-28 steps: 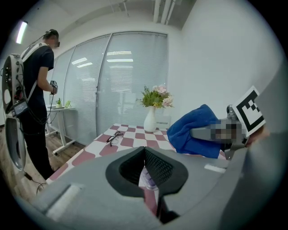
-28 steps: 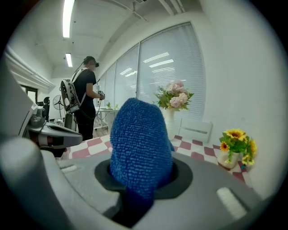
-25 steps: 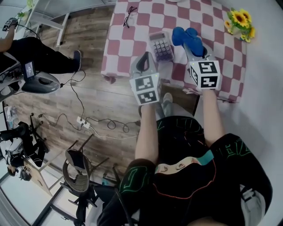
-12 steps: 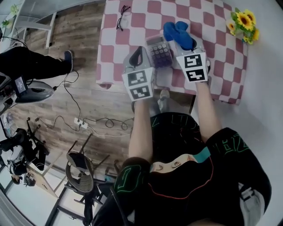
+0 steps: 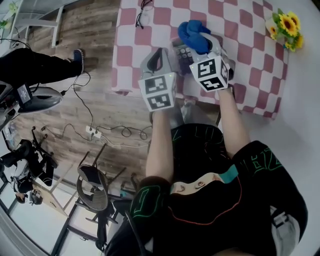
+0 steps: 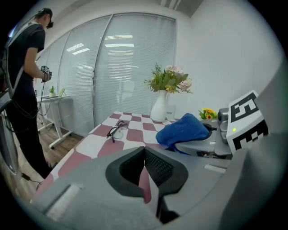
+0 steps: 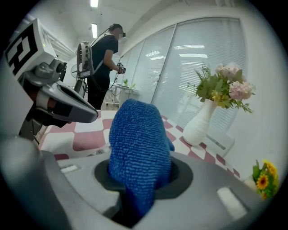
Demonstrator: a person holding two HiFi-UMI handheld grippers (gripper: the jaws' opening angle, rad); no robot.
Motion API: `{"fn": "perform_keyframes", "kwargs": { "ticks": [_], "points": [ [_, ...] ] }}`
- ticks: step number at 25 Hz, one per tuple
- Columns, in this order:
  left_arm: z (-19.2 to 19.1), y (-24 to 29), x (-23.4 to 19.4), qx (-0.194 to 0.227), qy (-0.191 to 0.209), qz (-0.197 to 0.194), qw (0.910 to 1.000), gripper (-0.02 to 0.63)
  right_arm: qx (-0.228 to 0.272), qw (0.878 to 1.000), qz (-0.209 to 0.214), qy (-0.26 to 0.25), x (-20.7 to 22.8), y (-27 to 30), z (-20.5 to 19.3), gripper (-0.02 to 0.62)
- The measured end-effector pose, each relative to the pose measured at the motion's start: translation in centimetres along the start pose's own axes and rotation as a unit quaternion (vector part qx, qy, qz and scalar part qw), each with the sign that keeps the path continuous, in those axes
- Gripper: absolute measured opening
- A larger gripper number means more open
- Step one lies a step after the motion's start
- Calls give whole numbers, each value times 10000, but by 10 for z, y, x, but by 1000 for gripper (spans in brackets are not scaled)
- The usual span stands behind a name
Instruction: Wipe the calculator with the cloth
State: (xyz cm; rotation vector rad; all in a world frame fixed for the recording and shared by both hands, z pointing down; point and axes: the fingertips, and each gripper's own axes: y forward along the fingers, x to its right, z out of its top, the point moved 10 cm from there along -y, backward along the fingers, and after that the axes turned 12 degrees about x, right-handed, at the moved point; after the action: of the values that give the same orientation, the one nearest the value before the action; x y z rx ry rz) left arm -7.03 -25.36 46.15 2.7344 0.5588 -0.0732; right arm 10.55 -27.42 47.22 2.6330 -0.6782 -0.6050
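The calculator (image 5: 180, 50) lies near the front edge of the checkered table (image 5: 240, 45), between my two grippers, and is largely hidden in the head view. A blue cloth (image 5: 192, 31) bulges out of my right gripper (image 5: 201, 44), which is shut on it and hangs over the calculator's right part. That cloth (image 7: 137, 148) fills the jaws in the right gripper view. My left gripper (image 5: 159, 61) sits just left of the calculator with its jaws shut and nothing between them. The left gripper view shows its own pads (image 6: 155, 164) meeting, with the cloth (image 6: 182, 130) to the right.
Black glasses (image 5: 143, 12) lie at the table's far left. A white vase of flowers (image 6: 160, 107) stands at the back, and small sunflowers (image 5: 286, 25) at the right corner. A person (image 6: 22, 85) stands left of the table. Cables and chairs (image 5: 92, 187) cover the floor.
Both grippers have moved forward over the table. The right one has carried the cloth left, from beside the calculator to over it.
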Motion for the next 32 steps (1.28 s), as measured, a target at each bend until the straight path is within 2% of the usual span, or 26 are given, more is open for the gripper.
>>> {"fn": "perform_keyframes", "kwargs": {
  "ticks": [7,12,17,26,32],
  "points": [
    [-1,-9,-3,14,-54,101,9999,11,76,9993,212,-285,-13,0,5,129],
    [0,-17,-1,100,-162,165,9997,11,98,9936,651,-914,-33,-1,8,130],
    [-5,-25,1,143,-220,245,9994,11,168,9861,1072,-1258,-52,-7,9,132],
    [-12,-41,8,247,-362,418,9982,11,320,9843,1296,-1152,-60,-27,0,132],
    [-15,-58,8,260,-477,553,9970,11,426,9861,1363,-847,-67,-46,-4,132]
  ]
}}
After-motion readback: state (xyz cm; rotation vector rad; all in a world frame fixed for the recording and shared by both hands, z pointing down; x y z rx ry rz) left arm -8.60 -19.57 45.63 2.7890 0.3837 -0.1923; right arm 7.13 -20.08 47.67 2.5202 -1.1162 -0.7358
